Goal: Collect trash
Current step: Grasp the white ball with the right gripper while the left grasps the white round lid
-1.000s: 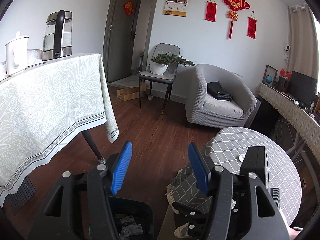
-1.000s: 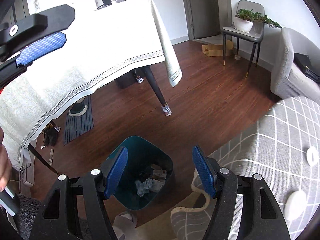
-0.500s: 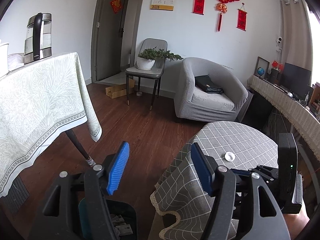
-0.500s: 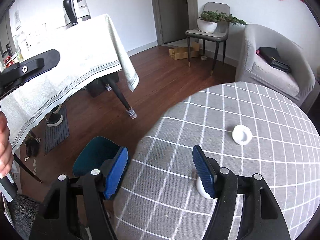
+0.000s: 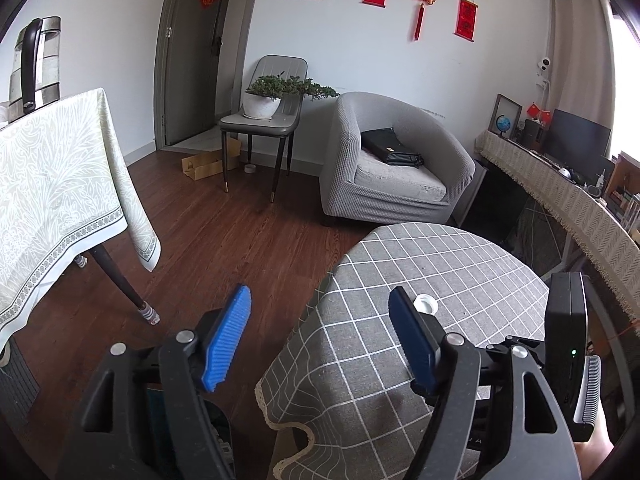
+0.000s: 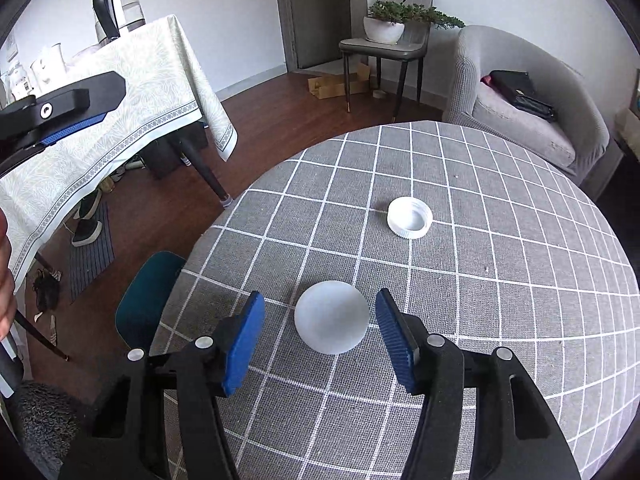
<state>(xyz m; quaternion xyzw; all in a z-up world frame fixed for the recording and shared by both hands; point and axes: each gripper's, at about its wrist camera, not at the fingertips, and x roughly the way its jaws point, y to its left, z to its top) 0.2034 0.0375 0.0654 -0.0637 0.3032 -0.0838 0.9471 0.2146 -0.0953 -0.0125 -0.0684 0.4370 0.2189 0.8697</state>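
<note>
On the round table (image 6: 500, 300) there is one white ball (image 6: 331, 317) and one white cap (image 6: 410, 217); one blue bin (image 6: 146, 300) on the floor; one grey armchair (image 5: 394, 164); one chair (image 5: 266, 120) with one plant pot (image 5: 262, 105); two grippers.

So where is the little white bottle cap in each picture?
Left wrist view: the white cap lies on the checked round table, just past the tip of the right-hand blue pad.
Right wrist view: the cap lies up and right of the frosted white ball.
Shared landmark: the grey armchair.
</note>
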